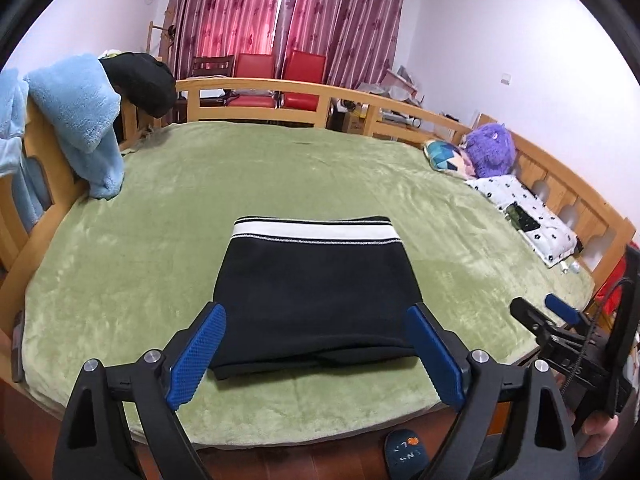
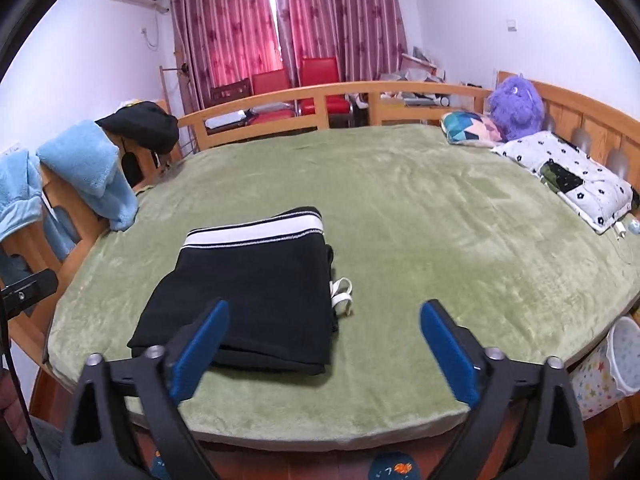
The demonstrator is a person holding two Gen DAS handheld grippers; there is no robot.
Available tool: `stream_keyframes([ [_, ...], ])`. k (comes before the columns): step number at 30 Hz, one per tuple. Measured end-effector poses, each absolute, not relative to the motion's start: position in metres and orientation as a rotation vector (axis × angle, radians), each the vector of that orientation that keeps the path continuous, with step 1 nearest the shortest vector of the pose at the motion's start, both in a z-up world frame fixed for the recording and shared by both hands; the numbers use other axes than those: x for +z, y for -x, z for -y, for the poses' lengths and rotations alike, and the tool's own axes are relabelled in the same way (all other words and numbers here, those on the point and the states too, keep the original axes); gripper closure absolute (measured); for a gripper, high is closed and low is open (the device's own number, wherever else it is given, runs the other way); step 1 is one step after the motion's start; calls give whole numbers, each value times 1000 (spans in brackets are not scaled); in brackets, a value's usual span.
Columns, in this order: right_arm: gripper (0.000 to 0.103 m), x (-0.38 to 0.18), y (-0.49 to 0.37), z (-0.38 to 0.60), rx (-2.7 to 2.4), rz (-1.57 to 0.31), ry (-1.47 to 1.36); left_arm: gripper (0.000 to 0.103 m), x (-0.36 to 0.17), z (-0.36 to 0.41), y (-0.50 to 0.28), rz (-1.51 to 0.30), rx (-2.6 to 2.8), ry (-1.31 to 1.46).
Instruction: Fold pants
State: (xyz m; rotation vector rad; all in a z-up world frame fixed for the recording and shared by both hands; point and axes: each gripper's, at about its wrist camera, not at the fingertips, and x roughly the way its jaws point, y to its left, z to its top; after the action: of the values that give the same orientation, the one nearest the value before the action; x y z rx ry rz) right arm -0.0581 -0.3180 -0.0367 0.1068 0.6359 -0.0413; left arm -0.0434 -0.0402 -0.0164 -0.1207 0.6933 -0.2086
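On the wooden-framed bed's green plush blanket point(image 1: 360, 168), before red curtains point(image 1: 248, 8), the folded black pants with white-striped waistband point(image 1: 312, 296) lie near the front edge, their white drawstring point(image 2: 342, 294) visible only from the right, while the left gripper point(image 1: 316, 322) and right gripper point(image 2: 324, 318) hover wide open, empty

Both wrist views are bright and evenly lit. I see daylight glowing pink through the curtains point(image 1: 280, 12) at top centre, with a white blown-out slit at their gap. Walls carry a lilac cast. Shadows are soft; only a faint one under the folded pants point(image 1: 312, 296) at lower centre. Strong fisheye bending: the bed rail point(image 2: 320, 96) arcs, and black vignette fills the corners. Centre is sharp; the purple plush toy point(image 2: 516, 108) at upper right looks slightly smeared.
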Motion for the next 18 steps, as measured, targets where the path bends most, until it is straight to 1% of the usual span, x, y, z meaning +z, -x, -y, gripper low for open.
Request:
stream_keyframes([
  [2, 0, -35, 59, 316, -40, -632, -97, 11, -17, 45, 44, -694, -202, 120],
  [18, 0, -32, 58, 311, -11, -635, -78, 10, -17, 56, 48, -695, -190, 95],
])
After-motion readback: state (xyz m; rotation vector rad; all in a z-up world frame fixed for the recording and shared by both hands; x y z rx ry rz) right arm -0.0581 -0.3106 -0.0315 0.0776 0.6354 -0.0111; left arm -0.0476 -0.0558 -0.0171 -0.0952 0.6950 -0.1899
